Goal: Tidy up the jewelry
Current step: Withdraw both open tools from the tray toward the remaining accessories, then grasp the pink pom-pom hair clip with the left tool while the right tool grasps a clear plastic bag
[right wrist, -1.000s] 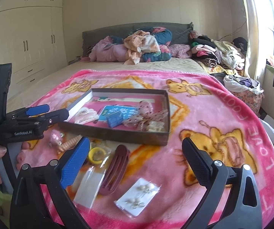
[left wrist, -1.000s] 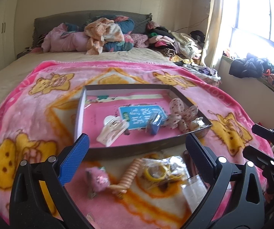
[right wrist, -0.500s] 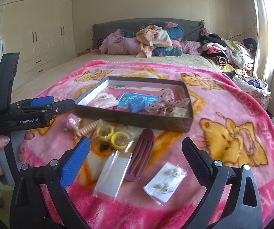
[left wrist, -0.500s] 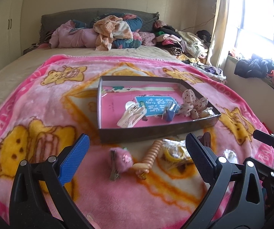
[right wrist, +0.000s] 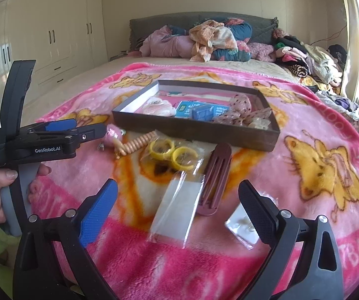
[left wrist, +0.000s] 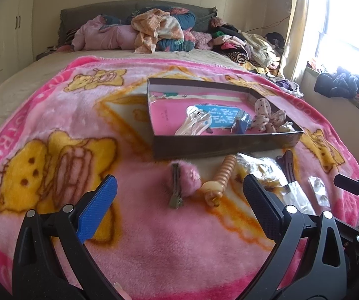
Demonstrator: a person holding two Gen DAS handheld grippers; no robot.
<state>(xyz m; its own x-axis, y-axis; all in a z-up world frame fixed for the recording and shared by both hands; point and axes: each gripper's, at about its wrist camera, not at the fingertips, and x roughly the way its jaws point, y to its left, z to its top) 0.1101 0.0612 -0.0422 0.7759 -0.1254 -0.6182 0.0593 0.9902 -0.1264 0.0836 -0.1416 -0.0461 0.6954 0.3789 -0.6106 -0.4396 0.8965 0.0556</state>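
A: Jewelry first: where does it all sit?

B: Some is already in the box (left wrist: 219, 145), which lies well ahead of the left hand-held gripper (left wrist: 179, 200). The rest is loose on the blanket (left wrist: 54, 115) between that gripper and the box: a fluffy pink hair clip (left wrist: 183, 182) straight ahead, and a beige spiral hair tie (left wrist: 220, 182) just to its right.

A: What has changed in the last second?

B: Both grippers have drawn back from the box. A second ago the left one looked right over the box wall; now the clip and the tie lie in plain view between its fingers.

A: And the right one?

B: The right hand-held gripper (right wrist: 176, 210) stands over a clear bag (right wrist: 176, 210), with a dark red hair clip (right wrist: 215, 177) just beyond and yellow rings (right wrist: 171, 153) in a packet past that. A small earring packet (right wrist: 243, 226) lies by its right finger.

A: Are they holding anything?

B: No. Both are spread wide and empty. I judge the pull-back as lining up a fresh pick, likely the pink clip.
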